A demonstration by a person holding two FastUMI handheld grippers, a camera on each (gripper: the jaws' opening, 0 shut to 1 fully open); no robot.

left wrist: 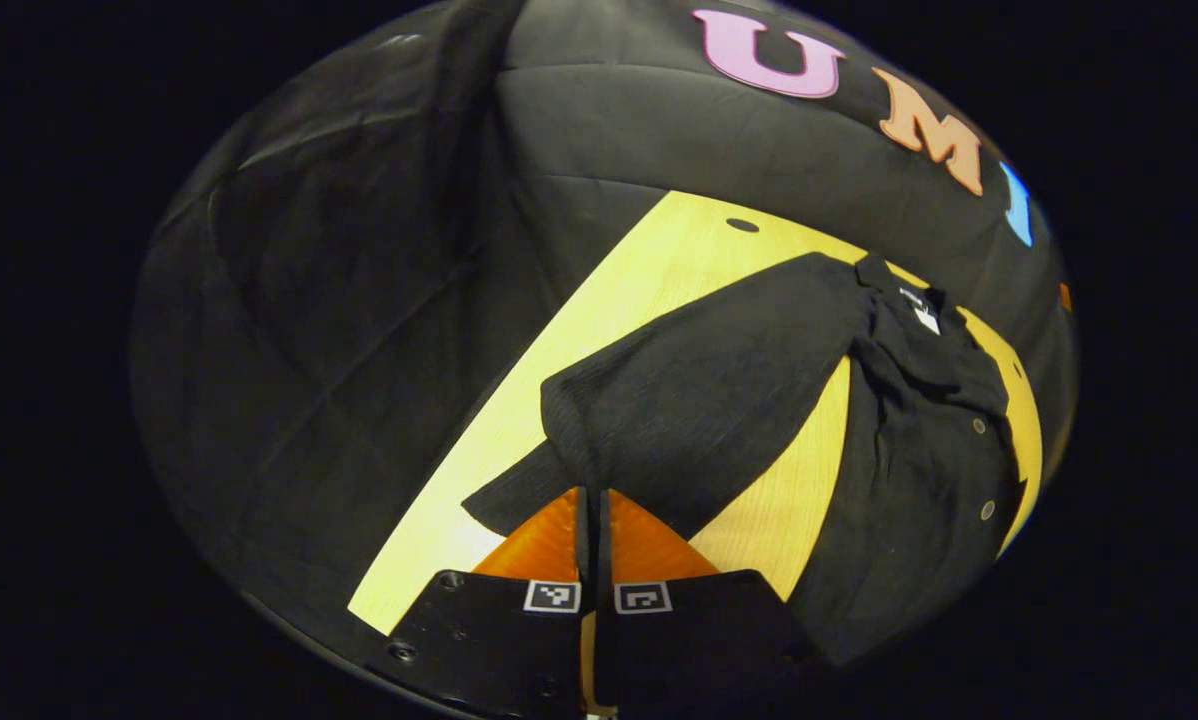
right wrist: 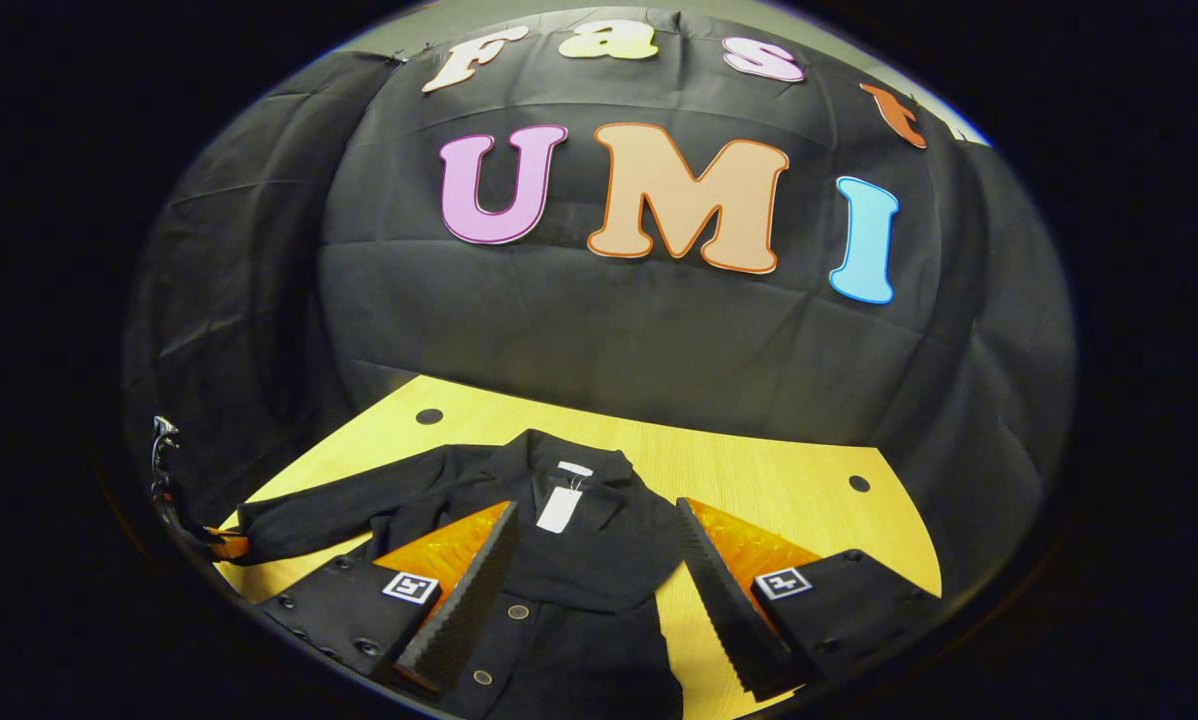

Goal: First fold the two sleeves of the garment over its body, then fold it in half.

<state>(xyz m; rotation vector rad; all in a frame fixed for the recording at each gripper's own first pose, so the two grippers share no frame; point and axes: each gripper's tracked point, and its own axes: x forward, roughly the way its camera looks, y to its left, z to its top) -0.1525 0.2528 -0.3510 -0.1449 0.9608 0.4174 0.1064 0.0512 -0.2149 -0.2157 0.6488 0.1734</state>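
A: Left gripper view first. Left gripper (left wrist: 593, 510), fingers (left wrist: 544, 545) pressed together, pinching the cuff end of the sleeve (left wrist: 699, 400) of the black garment (left wrist: 919, 450).
B: Where's the rest of it relative to the fingers?
A: Sleeve runs up and right from the tips across the yellow wooden desk (left wrist: 649, 270). Body with buttons and collar lies right of the fingers, flat on the desk. White tag (left wrist: 926, 320) at the collar, far upper right.
B: Right gripper view?
A: Right gripper (right wrist: 594, 540), fingers (right wrist: 459, 600) spread wide, nothing between them pinched. They hover over the garment (right wrist: 569, 560); collar and white tag (right wrist: 557, 508) sit between the two fingers, buttoned front just below.
B: The sleeve there?
A: Sleeve (right wrist: 339, 520) stretches left beyond the left-hand finger, out to the other gripper (right wrist: 221, 545) at the desk (right wrist: 799, 480) edge. Whether the right fingers touch the cloth, can't tell.
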